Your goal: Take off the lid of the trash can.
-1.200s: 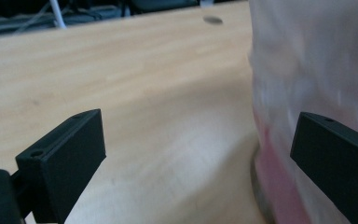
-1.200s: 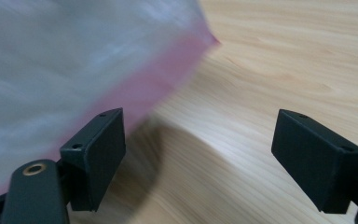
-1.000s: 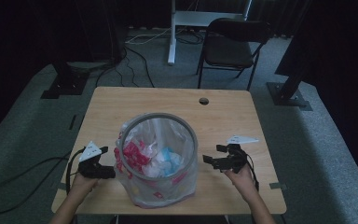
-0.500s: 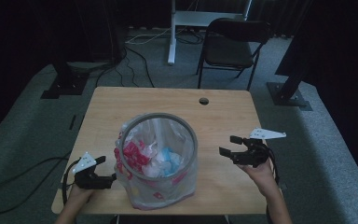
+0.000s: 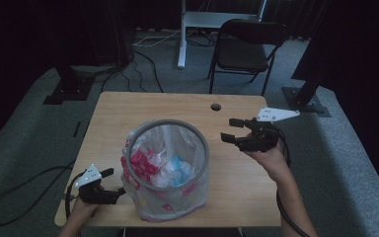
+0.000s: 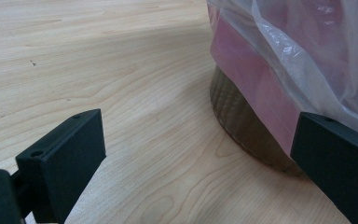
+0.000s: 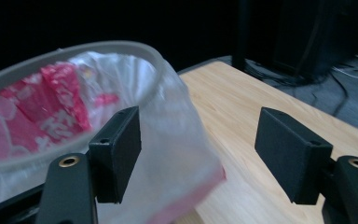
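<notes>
Fingers [image 7: 116,154] on your right gripper [image 5: 241,138] stand apart with nothing between them, though they have just been closing a little; they hang in the air beside the upper right of the bin's grey rim [image 5: 168,123], near it but not touching. On your left gripper [image 5: 109,183] the fingers [image 6: 63,158] are spread wide and released. They sit low over the bench [image 5: 143,106] at the foot of the bin, one of them close against the pink-printed plastic; I cannot tell whether it touches.

Between the two grippers stands the waste bin [image 5: 167,170], at the near middle of the bench, upright. A thin, translucent bag [image 5: 150,210] with red and pink print lines it and is folded over the rim, hanging down the outside almost to the base. From the left gripper view the dark, ribbed bottom edge of the bin [image 6: 242,121] shows under the plastic. Inside lie crumpled pieces in red, white and pale blue.

As I judge it, you have hold of nothing yet. If the job is to lift the bag out, the rim fold is still in place all round, so the whole of that is left: grasp the plastic at both sides, free it from the rim, and draw it up.
</notes>
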{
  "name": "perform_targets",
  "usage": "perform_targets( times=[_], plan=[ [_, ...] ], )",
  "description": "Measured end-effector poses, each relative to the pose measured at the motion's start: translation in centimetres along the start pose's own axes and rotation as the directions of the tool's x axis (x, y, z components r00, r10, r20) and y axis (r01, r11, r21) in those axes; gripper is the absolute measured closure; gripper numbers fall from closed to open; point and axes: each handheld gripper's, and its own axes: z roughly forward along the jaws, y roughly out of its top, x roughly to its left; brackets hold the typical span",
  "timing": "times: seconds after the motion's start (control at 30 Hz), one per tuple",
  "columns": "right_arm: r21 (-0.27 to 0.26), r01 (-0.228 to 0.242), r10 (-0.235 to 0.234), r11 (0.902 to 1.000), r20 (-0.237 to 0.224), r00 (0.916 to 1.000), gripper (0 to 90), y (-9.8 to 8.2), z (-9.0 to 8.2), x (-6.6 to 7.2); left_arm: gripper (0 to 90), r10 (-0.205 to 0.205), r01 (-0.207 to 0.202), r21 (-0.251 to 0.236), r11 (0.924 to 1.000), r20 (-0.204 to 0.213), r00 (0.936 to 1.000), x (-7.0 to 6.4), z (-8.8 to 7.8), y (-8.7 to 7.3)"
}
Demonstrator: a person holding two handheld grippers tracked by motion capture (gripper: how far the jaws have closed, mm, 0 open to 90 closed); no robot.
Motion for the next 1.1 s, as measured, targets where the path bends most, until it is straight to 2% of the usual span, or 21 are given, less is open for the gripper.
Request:
perform_targets(
  times=[0.17, 0.37, 0.47, 0.5, 0.6, 0.67, 0.73, 0.83, 1.0, 1.07, 1.1],
  plan=[
    [-0.011, 0.055, -0.056, 0.9984, -0.043, 0.9975, 29.7, 2.4, 1.6, 0.7, 3.1, 0.001, -0.001, 0.005, 1.0, 0.007, 1.0, -0.1, 0.1, 0.0],
    [-0.015, 0.129, -0.13, 0.9915, -0.115, 0.9848, 30.6, 4.7, 3.6, 1.9, 3.1, 0.015, -0.015, 0.003, 0.9999, 0.014, 0.9998, -0.3, 0.1, 0.2],
    [0.019, 0.139, -0.135, 0.9901, -0.149, 0.9796, 30.1, 5.4, 4.8, 1.9, 3.1, 0.015, -0.015, 0.005, 0.9999, 0.019, 0.9997, -0.3, 0.2, 0.1],
    [0.036, 0.143, -0.135, 0.989, -0.174, 0.9755, 30.1, 5.6, 5.2, 1.9, 3.1, 0.016, -0.016, 0.006, 0.9999, 0.021, 0.9997, -0.3, 0.2, 0.1],
    [0.079, 0.154, -0.136, 0.9849, -0.2, 0.9703, 31.8, 6.2, 6.5, 1.8, 3.1, 0.011, -0.011, 0.005, 0.9999, 0.023, 0.9997, -0.4, 0.3, 0.1],
    [0.105, 0.172, -0.15, 0.9794, -0.196, 0.9691, 35.7, 6.5, 7.3, 1.9, 3.1, 0.012, -0.012, 0.006, 0.9999, 0.026, 0.9996, -0.4, 0.4, 0.1],
    [0.127, 0.186, -0.156, 0.9743, -0.217, 0.9636, 43.9, 6.8, 8.0, 1.8, 3.1, 0.012, -0.013, 0.016, 0.9998, 0.024, 0.9996, -0.4, 0.5, 0.1],
    [0.154, 0.192, -0.155, 0.9693, -0.221, 0.9628, 54.2, 7.0, 9.1, 1.8, 3.1, 0.009, -0.009, 0.021, 0.9997, 0.027, 0.9996, -0.4, 0.6, 0.0],
    [0.22, 0.19, -0.138, 0.9569, -0.229, 0.9636, 60.5, 6.6, 10.7, 1.8, 3.1, 0.013, -0.014, 0.023, 0.9996, 0.031, 0.9994, -0.5, 0.7, 0.1],
    [0.215, 0.182, -0.133, 0.9595, -0.222, 0.9658, 59.9, 6.6, 11.0, 1.7, 3.1, 0.015, -0.015, 0.02, 0.9997, 0.035, 0.9993, -0.6, 0.8, 0.2],
    [0.222, 0.182, -0.137, 0.9579, -0.203, 0.9695, 58.5, 6.6, 11.0, 1.7, 3.1, 0.017, -0.018, 0.021, 0.9996, 0.036, 0.9992, -0.6, 0.9, 0.2]
  ],
)
